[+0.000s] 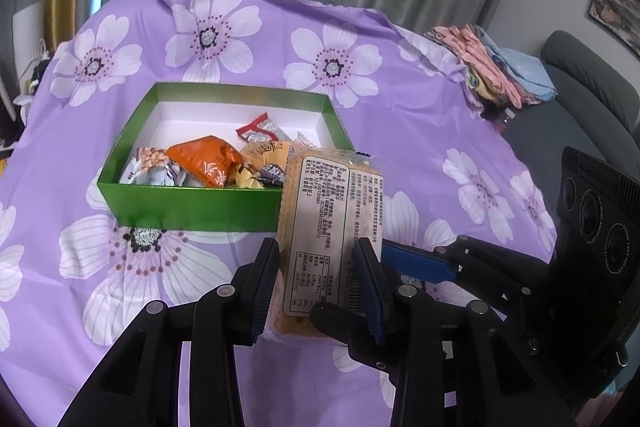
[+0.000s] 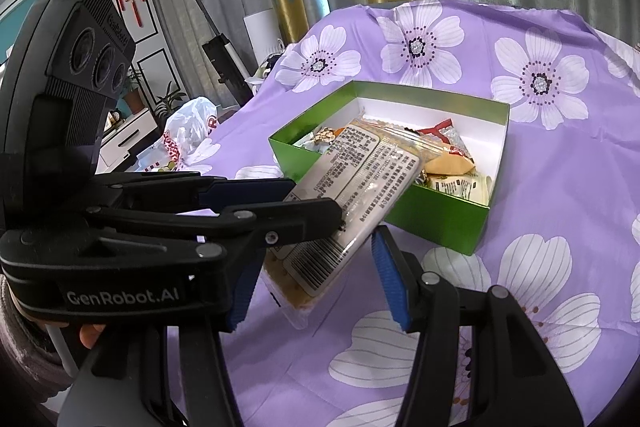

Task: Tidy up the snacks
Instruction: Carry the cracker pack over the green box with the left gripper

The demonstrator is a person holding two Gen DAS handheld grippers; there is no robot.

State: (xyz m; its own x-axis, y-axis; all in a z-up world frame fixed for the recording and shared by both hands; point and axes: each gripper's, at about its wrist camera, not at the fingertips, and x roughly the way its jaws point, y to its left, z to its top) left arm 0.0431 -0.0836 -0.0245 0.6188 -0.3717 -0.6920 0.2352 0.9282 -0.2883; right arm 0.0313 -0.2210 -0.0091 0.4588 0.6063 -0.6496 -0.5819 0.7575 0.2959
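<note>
One cracker pack (image 1: 320, 227), one green box (image 1: 192, 213), two grippers.
Left gripper (image 1: 318, 281) clamps the pack above the box's near corner; right gripper (image 2: 316, 271) spread open beneath, empty. Roughly six wrapped snacks (image 1: 208, 163) inside, partly hidden.

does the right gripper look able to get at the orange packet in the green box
Probably not directly: the cracker pack held in the left gripper slants over the green box, hiding the orange packet. The right gripper is open.
</note>
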